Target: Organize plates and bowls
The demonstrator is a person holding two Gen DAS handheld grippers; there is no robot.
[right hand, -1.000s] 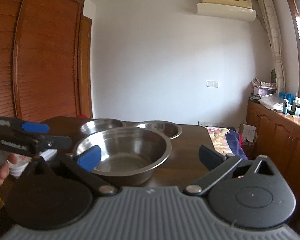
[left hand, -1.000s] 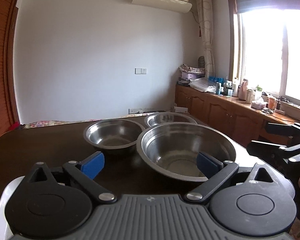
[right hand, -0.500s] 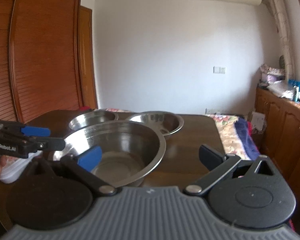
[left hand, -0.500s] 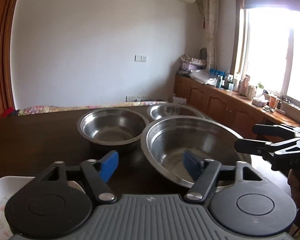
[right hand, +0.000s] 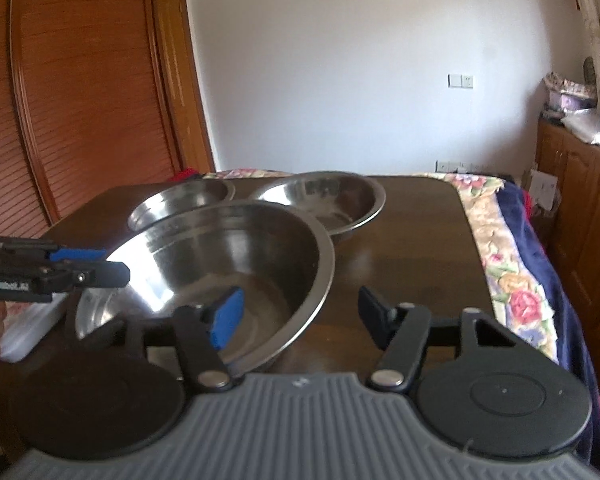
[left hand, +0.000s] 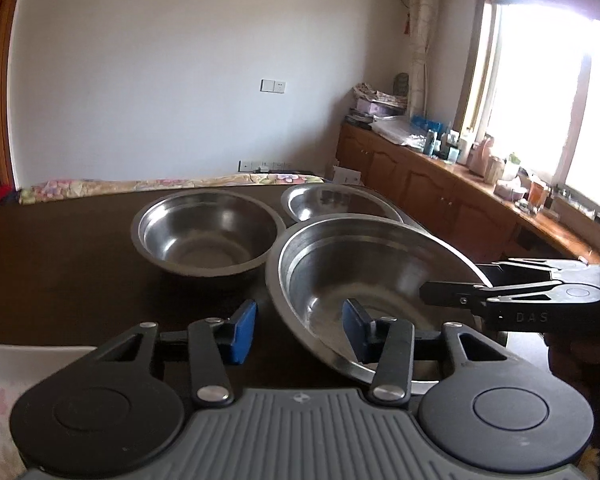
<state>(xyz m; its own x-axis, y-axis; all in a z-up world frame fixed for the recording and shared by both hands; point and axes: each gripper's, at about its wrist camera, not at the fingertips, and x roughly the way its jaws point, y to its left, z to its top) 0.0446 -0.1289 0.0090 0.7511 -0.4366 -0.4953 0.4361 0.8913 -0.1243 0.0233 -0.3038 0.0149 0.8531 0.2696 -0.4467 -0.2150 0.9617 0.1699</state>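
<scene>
Three steel bowls stand on a dark wooden table [left hand: 60, 264]. The large bowl [left hand: 364, 280] is nearest, a medium bowl [left hand: 208, 232] lies to its left and a small bowl [left hand: 340, 200] behind it. My left gripper [left hand: 300, 334] straddles the large bowl's near rim, one blue pad inside and one outside. Its jaws are closing, with a gap still showing at the rim. My right gripper [right hand: 300, 316] straddles the opposite rim of the large bowl [right hand: 228, 256] the same way, also closing without pressing. Each gripper shows side-on in the other's view: the right gripper [left hand: 432, 292] and the left gripper [right hand: 100, 264].
A white flowered plate [left hand: 20, 372] lies at the table's near left corner, under my left gripper. A flowered bedcover [right hand: 500, 260] borders the table's far and right sides. Wooden cabinets [left hand: 440, 184] line the window wall and a wardrobe [right hand: 80, 100] stands on the left.
Both grippers have moved in on the large bowl from opposite sides. Their jaws have narrowed from wide open, and the bowl's rim now lies between each pair of fingers.
</scene>
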